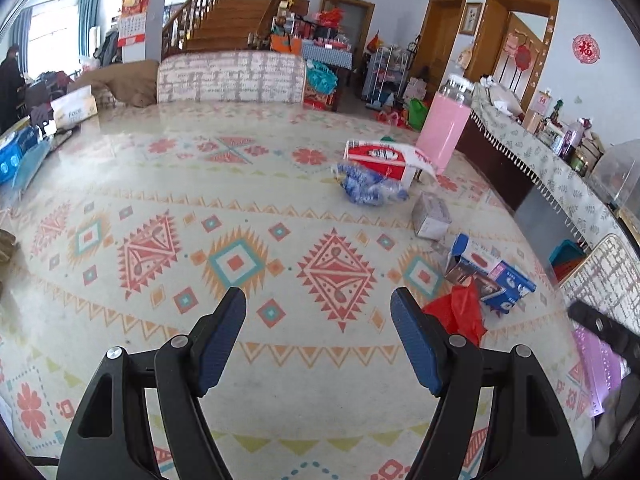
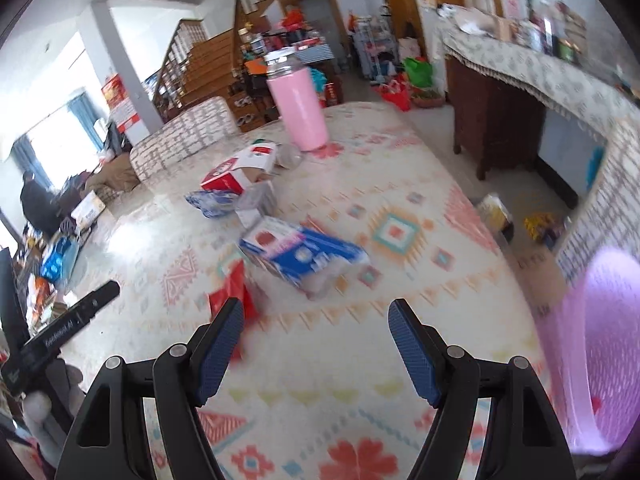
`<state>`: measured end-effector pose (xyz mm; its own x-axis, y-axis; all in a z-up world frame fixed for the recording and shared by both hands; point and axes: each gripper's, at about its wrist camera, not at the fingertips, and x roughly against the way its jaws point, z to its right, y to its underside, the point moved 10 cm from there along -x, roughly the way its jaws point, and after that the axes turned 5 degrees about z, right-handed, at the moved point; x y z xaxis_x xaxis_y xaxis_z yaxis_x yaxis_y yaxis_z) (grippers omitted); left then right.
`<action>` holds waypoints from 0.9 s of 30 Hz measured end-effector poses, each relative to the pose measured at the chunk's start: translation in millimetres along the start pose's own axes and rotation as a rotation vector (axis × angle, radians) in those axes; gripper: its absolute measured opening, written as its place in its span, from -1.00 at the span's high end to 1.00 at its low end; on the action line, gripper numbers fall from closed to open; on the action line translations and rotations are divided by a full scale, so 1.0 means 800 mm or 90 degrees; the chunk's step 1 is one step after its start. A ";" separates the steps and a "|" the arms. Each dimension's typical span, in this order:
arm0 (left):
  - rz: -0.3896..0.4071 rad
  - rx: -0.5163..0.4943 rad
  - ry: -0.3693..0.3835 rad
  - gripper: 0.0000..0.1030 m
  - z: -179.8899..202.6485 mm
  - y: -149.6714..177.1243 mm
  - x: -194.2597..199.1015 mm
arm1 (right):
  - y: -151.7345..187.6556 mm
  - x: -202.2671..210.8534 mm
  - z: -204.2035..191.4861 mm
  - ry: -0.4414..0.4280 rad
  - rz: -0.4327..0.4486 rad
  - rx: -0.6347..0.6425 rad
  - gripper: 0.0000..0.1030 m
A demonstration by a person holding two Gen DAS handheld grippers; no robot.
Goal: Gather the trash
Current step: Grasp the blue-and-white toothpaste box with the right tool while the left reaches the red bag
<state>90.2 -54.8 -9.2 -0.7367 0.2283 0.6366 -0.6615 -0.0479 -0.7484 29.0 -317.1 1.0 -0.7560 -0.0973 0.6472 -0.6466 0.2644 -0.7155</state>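
Trash lies on the patterned tablecloth (image 1: 240, 208). In the left wrist view I see a red-and-white carton (image 1: 380, 158), a crumpled blue plastic bottle (image 1: 370, 188), a small grey box (image 1: 430, 216), a blue-and-white box (image 1: 488, 274) and a red plastic scrap (image 1: 460, 312). My left gripper (image 1: 318, 322) is open and empty, with the red scrap just right of its right finger. The right wrist view is blurred. It shows the blue-and-white box (image 2: 308, 254), the red scrap (image 2: 232, 292) and the carton (image 2: 240, 172). My right gripper (image 2: 316, 332) is open and empty, a little short of the box.
A tall pink bottle (image 1: 444, 128) stands at the table's far right edge. A purple bin (image 2: 608, 344) sits at the right. Tissue packs (image 1: 16, 152) lie at the left. A chair back (image 1: 232, 76) stands behind the table, a sideboard (image 1: 540, 152) to the right.
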 end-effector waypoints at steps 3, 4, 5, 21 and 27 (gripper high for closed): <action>-0.017 0.003 0.007 -0.43 0.001 0.005 -0.007 | -0.020 -0.036 -0.008 0.001 -0.009 0.038 -0.53; -0.019 0.003 0.008 -0.43 0.001 0.006 -0.008 | -0.026 -0.047 -0.008 -0.003 -0.014 0.043 -0.53; -0.021 0.001 0.007 -0.43 0.000 0.007 -0.010 | -0.033 -0.059 -0.009 -0.014 -0.021 0.048 -0.53; -0.021 -0.024 0.012 -0.43 0.009 0.014 -0.018 | 0.005 -0.156 -0.050 -0.069 -0.157 0.186 0.00; -0.029 -0.090 0.057 -0.47 0.047 0.032 -0.023 | 0.013 -0.109 -0.020 -0.078 -0.114 0.058 0.00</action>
<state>81.6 -96.8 -32.9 -0.6870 0.3136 0.6555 -0.6625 0.1004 -0.7423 90.1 -290.3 -58.8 -0.6318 -0.2520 0.7330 -0.7735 0.1448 -0.6170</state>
